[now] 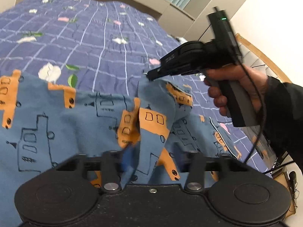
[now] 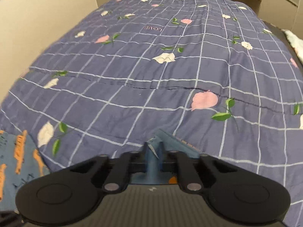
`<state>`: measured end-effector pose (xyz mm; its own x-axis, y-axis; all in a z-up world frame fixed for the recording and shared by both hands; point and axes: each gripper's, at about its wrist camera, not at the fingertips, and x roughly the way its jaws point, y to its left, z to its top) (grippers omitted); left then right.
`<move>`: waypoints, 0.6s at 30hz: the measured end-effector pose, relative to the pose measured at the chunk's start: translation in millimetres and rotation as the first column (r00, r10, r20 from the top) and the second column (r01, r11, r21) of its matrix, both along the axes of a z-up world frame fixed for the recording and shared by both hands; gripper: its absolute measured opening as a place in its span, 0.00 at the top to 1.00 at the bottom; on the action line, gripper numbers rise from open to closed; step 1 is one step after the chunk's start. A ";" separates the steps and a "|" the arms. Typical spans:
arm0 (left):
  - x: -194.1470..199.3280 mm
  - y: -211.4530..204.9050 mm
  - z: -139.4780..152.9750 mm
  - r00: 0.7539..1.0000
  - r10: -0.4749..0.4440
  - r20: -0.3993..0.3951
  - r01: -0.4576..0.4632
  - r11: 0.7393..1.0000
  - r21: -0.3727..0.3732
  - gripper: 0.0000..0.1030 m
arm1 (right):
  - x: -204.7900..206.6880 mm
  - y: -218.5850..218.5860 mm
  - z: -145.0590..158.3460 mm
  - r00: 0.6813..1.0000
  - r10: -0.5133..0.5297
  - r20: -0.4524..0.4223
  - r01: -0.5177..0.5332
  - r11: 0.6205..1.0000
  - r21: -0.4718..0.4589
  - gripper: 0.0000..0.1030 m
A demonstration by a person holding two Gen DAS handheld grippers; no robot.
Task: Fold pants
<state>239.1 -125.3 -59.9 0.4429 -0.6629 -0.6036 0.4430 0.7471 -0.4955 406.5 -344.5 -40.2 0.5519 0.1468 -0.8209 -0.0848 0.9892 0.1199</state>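
Item 1: blue cotton pants printed with orange and line-drawn houses [image 1: 75,124], lying on the bed's purple grid-patterned quilt with pink and white flowers [image 2: 151,75], bunched and partly lifted off it at one edge.

Item 2: left gripper [image 1: 130,162], black, two-fingered, at the near side of the pants; a fold of the blue fabric passes between its fingers, pinched.

Item 3: right gripper [image 2: 153,151], black, pressed together on a raised edge of the pants, above the quilt. In the left wrist view its tip [image 1: 151,74] holds the far edge of the pants up; the person's right hand [image 1: 233,87] grips its handle.
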 end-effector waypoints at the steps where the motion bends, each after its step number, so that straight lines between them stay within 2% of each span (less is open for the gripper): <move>1: 1.0 -1.6 -0.1 1.000 0.001 -0.002 -0.001 1.000 0.004 0.77 | -4.3 -2.7 2.0 1.000 -0.001 0.015 0.001 1.000 0.008 1.00; 2: 1.1 -1.9 0.5 1.000 0.006 -0.002 -0.006 1.000 0.009 0.87 | -8.2 -5.1 5.4 0.999 -0.004 0.036 0.003 1.000 0.017 1.00; 3: 0.6 -2.0 2.5 1.000 0.010 0.002 -0.010 1.000 0.008 0.91 | -14.3 -9.5 10.7 0.998 -0.013 0.066 0.011 0.999 0.030 1.00; 8: -9.9 -9.4 19.7 0.996 -0.027 0.082 0.023 0.999 0.040 0.91 | -44.3 -30.0 29.6 0.988 -0.016 0.151 0.005 0.997 0.071 0.99; 9: -11.6 -12.0 21.4 0.995 -0.034 0.091 0.029 0.998 0.055 0.91 | -45.5 -30.2 30.3 0.990 -0.004 0.143 -0.006 0.998 0.070 0.93; 12: -13.7 -16.6 21.1 0.996 -0.035 0.083 0.027 0.996 0.087 0.91 | -36.3 -24.4 26.7 0.995 0.021 0.095 -0.028 0.997 0.072 0.48; 16: -16.1 -20.0 16.4 0.997 -0.040 0.069 0.034 0.995 0.092 0.91 | -12.3 -1.1 11.7 0.999 0.016 0.038 -0.018 0.999 0.040 0.48; 18: -16.6 -20.5 12.3 0.997 -0.044 0.060 0.038 0.995 0.091 0.91 | 3.9 15.8 2.6 1.000 0.004 -0.001 -0.004 0.999 -0.032 0.47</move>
<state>222.5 -145.8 -47.7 0.4545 -0.6258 -0.6339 0.5018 0.7678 -0.3982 410.4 -328.7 -37.6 0.5504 0.1228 -0.8258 -0.0889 0.9921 0.0882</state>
